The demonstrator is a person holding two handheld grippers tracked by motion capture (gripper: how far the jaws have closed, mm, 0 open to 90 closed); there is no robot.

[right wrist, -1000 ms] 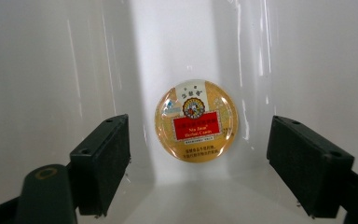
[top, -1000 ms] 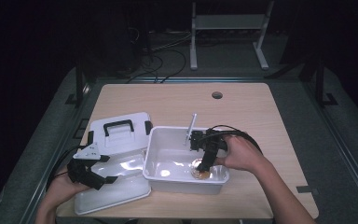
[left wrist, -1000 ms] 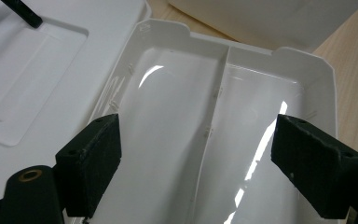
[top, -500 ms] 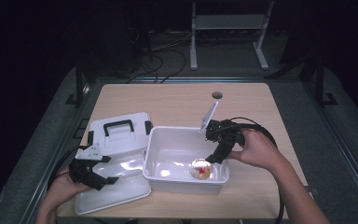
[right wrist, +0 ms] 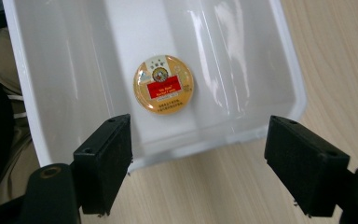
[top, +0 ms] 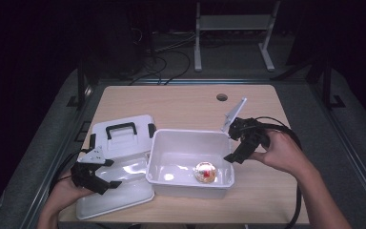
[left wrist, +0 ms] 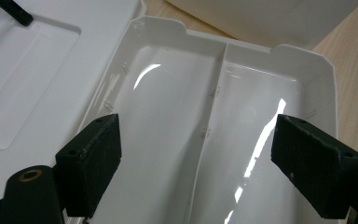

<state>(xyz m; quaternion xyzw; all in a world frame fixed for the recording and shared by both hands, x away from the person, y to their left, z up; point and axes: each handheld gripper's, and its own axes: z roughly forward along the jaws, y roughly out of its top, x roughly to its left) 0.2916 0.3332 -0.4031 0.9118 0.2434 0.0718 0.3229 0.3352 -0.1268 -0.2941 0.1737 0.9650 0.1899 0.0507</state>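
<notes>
Placement looks done: round tin (right wrist: 163,85) lies flat on the floor of the white bin (top: 164,143), right gripper (top: 242,143) fingers released beside its rim, left gripper (top: 93,174) likewise released above the divided tray (left wrist: 270,60), leaving probably tray and lid (top: 124,136) to refit.

Your white bin (top: 189,143) is glossy plastic, smooth, throwing bright glare streaks. The round tin (right wrist: 163,87) in it looks like lacquered metal, shiny gold with a printed red label. The divided tray (left wrist: 223,116) under your left gripper (left wrist: 196,168) is the same slick white plastic. Jaw pads: matt black, slightly rough foam or rubber. The table (top: 181,102) is pale wood grain, satin finish.
</notes>
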